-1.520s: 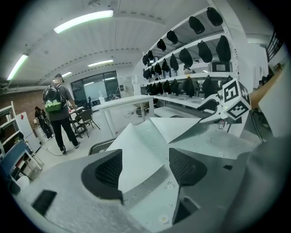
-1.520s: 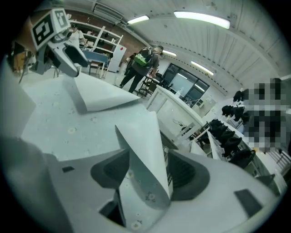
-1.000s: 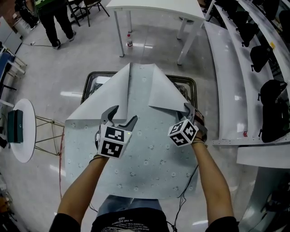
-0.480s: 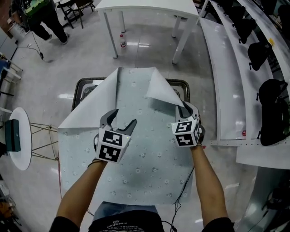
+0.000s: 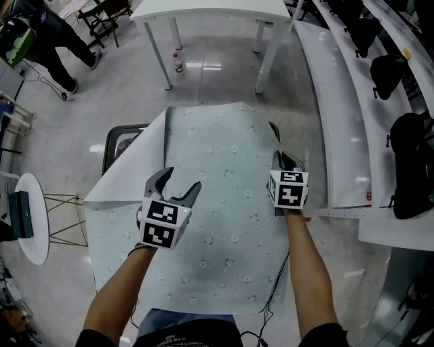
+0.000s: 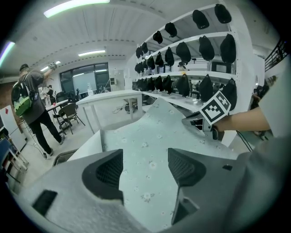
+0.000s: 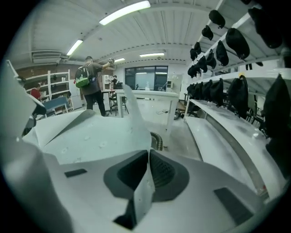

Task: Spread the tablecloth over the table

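A pale blue flowered tablecloth [image 5: 217, 210] lies over the table. Its far left corner [image 5: 132, 169] is folded back, white underside up, beside the bare dark table rim [image 5: 108, 146]. My left gripper [image 5: 182, 181] hovers open above the cloth's middle, and the left gripper view shows only cloth [image 6: 145, 141] under its jaws [image 6: 145, 166]. My right gripper [image 5: 277, 161] is at the cloth's right edge. Its jaws are closing, and in the right gripper view [image 7: 148, 175] the pads pinch a thin upright fold of the cloth [image 7: 91, 136].
A white table [image 5: 210, 10] stands beyond, with a bottle [image 5: 178, 64] on the floor under it. Long white shelves [image 5: 332, 115] with black bags [image 5: 407, 162] run along the right. A small round table [image 5: 27, 227] stands at the left. A person [image 5: 41, 34] stands at the far left.
The folded-over far right corner of the cloth has been laid out flat. My right gripper rolled, moved to the right edge and closed on the cloth. The left gripper shifted slightly.
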A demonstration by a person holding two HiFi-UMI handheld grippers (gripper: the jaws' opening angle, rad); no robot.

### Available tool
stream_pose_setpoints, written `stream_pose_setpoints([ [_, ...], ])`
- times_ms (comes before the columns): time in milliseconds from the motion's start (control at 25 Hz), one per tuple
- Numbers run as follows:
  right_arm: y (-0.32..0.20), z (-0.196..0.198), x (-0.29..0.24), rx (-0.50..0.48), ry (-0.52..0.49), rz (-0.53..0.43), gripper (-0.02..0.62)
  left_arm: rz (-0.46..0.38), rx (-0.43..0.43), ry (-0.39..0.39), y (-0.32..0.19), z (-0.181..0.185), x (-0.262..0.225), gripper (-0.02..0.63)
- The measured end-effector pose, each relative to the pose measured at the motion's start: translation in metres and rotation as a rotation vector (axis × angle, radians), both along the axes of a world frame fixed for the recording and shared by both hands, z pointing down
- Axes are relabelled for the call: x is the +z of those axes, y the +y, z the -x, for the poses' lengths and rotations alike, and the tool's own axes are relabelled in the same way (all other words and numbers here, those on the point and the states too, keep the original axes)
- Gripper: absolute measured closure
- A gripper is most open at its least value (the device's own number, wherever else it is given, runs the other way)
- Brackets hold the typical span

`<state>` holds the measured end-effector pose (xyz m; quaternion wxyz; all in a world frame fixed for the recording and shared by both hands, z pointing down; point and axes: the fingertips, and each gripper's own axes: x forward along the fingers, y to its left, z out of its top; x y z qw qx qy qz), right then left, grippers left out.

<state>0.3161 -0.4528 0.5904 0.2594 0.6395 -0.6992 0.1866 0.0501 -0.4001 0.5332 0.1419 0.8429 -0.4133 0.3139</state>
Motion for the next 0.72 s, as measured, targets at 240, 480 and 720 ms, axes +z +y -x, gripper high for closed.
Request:
stream_pose_setpoints([
  [240,-0.006,-0.012,0.020,0.022,0.011,0.059,0.554,0.006,-0.014,-0.012,-0.002,0.009,0.004,0.291],
  [480,-0.006,-0.020,0.032,0.059,0.090,0.093,0.482,0.013,-0.028,-0.020,-0.001,0.017,0.008,0.291],
  [720,0.002,-0.014,0.000,0.026,0.099,0.037,0.462,0.008,-0.034,-0.014,0.004,0.022,0.007,0.291],
])
